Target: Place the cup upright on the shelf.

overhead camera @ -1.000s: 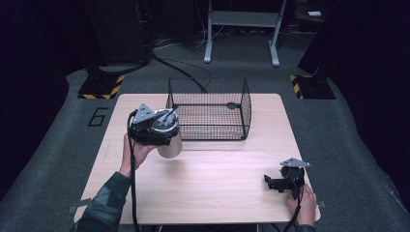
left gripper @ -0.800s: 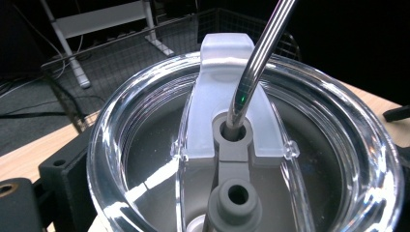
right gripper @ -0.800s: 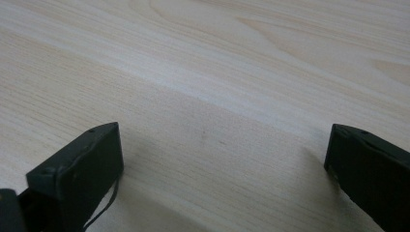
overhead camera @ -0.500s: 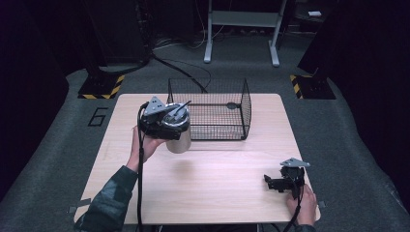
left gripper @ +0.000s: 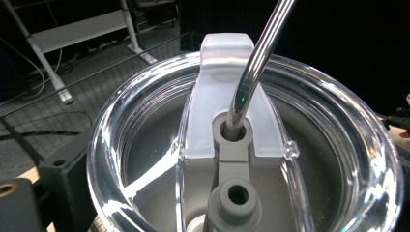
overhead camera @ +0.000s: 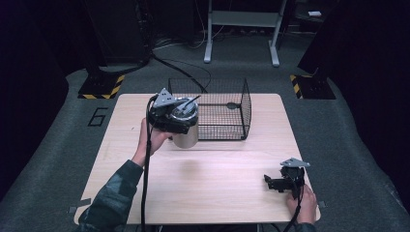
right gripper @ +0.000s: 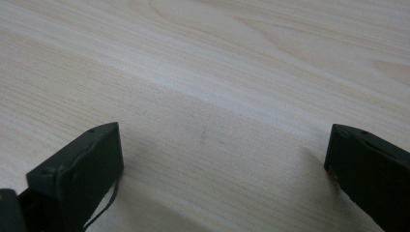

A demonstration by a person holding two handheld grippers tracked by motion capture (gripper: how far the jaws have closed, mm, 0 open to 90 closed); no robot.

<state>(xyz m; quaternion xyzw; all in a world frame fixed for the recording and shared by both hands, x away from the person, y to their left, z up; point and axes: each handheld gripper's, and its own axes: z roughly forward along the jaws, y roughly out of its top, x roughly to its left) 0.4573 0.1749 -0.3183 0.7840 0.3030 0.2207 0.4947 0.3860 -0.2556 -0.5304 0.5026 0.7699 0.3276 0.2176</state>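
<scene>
Steel catches the light on the tumbler (overhead camera: 186,130) that our left gripper (overhead camera: 167,116) carries above the wooden table (overhead camera: 227,183), just in front of the near-left corner of the wire basket (overhead camera: 244,104). We judge from the high view that the cup hangs clear of the tabletop, since a faint shadow lies on the wood nearer to us than its base. The left gripper view looks straight down on the clear lid (left gripper: 145,140) and the metal straw (left gripper: 254,67) rising through its hole, so the grip sits at the cup's rim or side; the jaws themselves are hidden behind the lid there, and we can only judge from the lifted cup that they are clamped on it.

What the coming move turns on, as we read it, is the cup's place against the basket. The basket lies beyond and to the right of the cup, its open top about level with the lid. The cup's long axis stands close to upright, with the straw leaning toward the basket. The left hand is by far the nearer.

Our right gripper (overhead camera: 283,180) rests low at the table's near-right corner, well apart from both, its black jaws spread wide over bare wood with nothing between them.
</scene>
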